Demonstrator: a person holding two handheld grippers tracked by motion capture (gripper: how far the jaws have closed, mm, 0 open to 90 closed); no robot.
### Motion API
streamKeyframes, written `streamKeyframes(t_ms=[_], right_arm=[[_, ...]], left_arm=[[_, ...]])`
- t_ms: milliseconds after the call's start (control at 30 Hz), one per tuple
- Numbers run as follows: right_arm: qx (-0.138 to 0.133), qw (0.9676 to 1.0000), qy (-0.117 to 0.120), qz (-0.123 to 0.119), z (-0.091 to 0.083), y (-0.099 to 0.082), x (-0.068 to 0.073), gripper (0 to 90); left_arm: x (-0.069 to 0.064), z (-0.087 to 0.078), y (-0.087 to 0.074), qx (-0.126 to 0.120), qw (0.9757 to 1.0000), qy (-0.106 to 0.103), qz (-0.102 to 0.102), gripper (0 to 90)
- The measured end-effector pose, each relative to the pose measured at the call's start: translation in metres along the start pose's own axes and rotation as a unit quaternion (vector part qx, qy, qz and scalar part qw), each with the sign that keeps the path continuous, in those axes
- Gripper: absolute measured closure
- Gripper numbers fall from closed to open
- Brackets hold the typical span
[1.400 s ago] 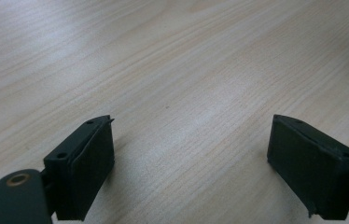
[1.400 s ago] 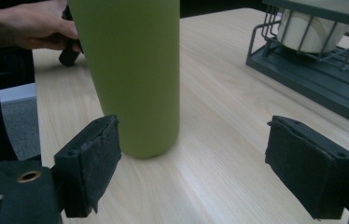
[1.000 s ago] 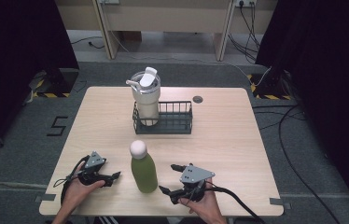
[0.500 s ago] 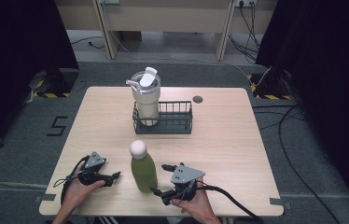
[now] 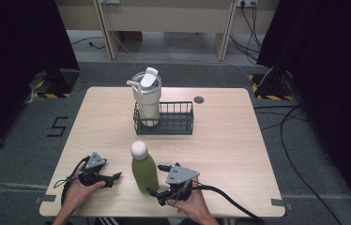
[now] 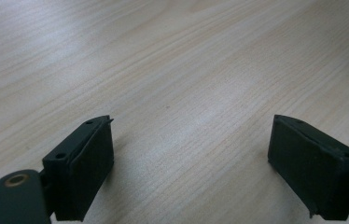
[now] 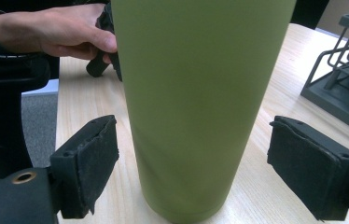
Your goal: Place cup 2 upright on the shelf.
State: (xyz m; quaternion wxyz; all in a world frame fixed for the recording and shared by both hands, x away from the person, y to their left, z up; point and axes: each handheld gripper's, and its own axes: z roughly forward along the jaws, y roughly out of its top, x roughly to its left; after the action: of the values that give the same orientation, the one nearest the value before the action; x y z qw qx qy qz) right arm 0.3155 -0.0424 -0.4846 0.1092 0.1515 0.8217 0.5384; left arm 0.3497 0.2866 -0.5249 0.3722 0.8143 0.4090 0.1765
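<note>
A green bottle (image 5: pixel 144 171) with a white cap stands upright near the table's front edge. My right gripper (image 5: pixel 156 179) lies just to its right, pointing left at it. In the right gripper view the bottle (image 7: pixel 196 93) stands between the two pads (image 7: pixel 91 158), with a gap on each side. The jaws have just been opening and nothing is gripped. My left gripper (image 5: pixel 113 180) rests to the bottle's left, held by a hand. Its jaws stand open (image 6: pixel 191 144) over bare wood.
A dark wire basket (image 5: pixel 183 130) sits mid-table with a white lidded tumbler (image 5: pixel 146 96) in its left end. A round grommet (image 5: pixel 199 100) is set in the wooden table (image 5: pixel 239 140) at the back. Cables trail off the front edge.
My right gripper has slid left toward the green bottle, and its jaws now flank the bottle's base. The left gripper and the bottle have stayed put.
</note>
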Motion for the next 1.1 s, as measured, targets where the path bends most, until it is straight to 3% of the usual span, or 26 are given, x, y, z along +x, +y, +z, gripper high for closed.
streamKeyframes(t_ms=[867, 1100], right_arm=[[-0.012, 0.9997, 0.018, 0.01, 0.03, -0.002, -0.003, 17.0], [-0.026, 0.9992, 0.024, 0.018, 0.034, -0.003, -0.006, 18.6]], left_arm=[[0.0, 0.0, 0.0, 0.0, 1.0, 0.0, 0.0, 13.7], [0.0, 0.0, 0.0, 0.0, 1.0, 0.0, 0.0, 13.7]])
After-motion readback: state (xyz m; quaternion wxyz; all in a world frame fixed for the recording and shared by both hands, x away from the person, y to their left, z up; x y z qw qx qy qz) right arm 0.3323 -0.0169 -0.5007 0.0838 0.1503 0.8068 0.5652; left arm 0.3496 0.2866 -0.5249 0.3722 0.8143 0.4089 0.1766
